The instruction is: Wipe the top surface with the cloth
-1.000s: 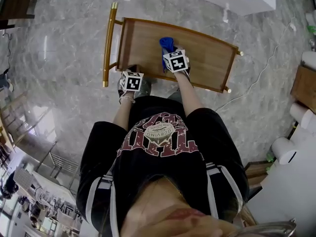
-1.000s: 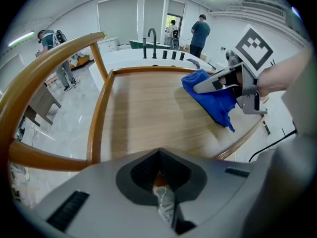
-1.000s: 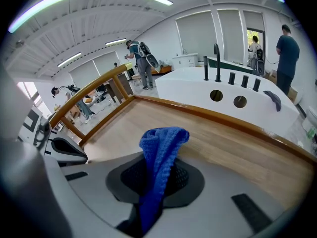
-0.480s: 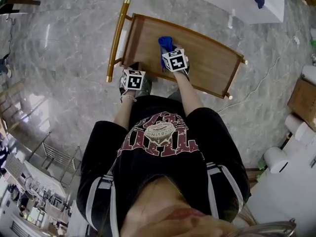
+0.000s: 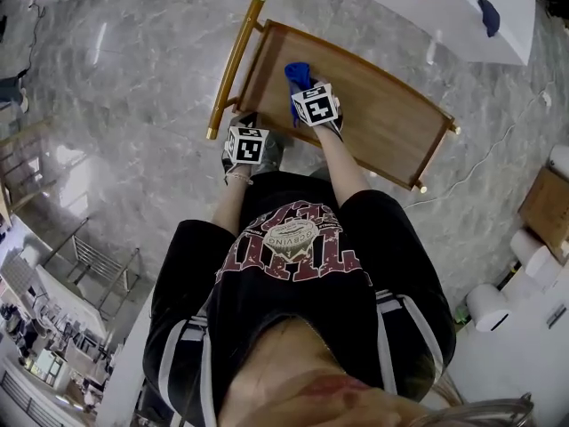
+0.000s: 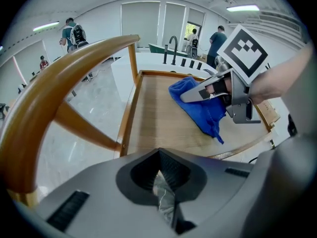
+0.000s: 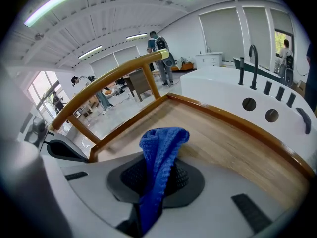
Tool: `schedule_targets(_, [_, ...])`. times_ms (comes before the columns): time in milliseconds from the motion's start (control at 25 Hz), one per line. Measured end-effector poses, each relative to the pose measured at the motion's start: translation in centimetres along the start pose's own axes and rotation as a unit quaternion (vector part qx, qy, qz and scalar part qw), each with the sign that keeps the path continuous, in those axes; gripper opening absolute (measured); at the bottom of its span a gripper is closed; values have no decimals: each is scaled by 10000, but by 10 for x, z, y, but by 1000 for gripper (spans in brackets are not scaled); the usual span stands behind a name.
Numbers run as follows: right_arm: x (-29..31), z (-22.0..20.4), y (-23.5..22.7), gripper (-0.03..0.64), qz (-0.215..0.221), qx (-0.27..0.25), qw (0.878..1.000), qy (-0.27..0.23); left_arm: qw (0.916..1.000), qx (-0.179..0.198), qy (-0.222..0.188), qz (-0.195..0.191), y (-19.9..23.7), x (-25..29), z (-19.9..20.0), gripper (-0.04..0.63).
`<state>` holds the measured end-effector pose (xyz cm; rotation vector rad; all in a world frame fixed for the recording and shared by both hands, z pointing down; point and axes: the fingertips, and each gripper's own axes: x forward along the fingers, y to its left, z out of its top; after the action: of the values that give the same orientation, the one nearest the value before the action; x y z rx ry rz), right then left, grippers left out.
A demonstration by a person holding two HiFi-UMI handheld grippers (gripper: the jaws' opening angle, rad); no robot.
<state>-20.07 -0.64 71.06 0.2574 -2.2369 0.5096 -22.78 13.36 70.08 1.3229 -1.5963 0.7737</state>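
A wooden cart top (image 5: 378,118) with a raised rim lies below me. My right gripper (image 5: 304,87) is over its left part, shut on a blue cloth (image 5: 298,71) that hangs from the jaws onto the wood. In the right gripper view the cloth (image 7: 161,148) stands up between the jaws, with the wooden top (image 7: 233,143) beyond. My left gripper (image 5: 249,123) is at the cart's near left corner, off the wood, jaws shut with nothing in them. The left gripper view shows the cloth (image 6: 198,108) under the right gripper (image 6: 198,90) on the wooden top (image 6: 158,118).
A gold-coloured handle bar (image 5: 236,60) runs along the cart's left end. A white counter (image 5: 444,7) with holes stands just beyond the far rim. A white cable (image 5: 484,163) lies on the marble floor to the right, near boxes and paper rolls (image 5: 533,238). People stand far off.
The right gripper and cloth now sit nearer the handle end of the top than a second ago. The head view has shifted, so the cart shows further right.
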Motion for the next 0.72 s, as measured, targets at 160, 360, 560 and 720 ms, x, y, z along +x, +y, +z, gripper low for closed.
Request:
schedule_targets(160, [13,10,18,55,170,-197,9997,47,9999,-141,-34,70,6,-6,-5,48])
schedule_targets(360, [27,20,42,55,404,-380,9984,89,9994,-307,-58,117,11,-13,-13,48])
schedule_targets(560, [39,26,65,55,605,-673,9958,165,9987,-457,-137,165,13,-20,-15,48])
schedule_targets(720, [48,32,79,55,721,-799,9940,187,9976,-622,-224,199,17,-25,-16,48])
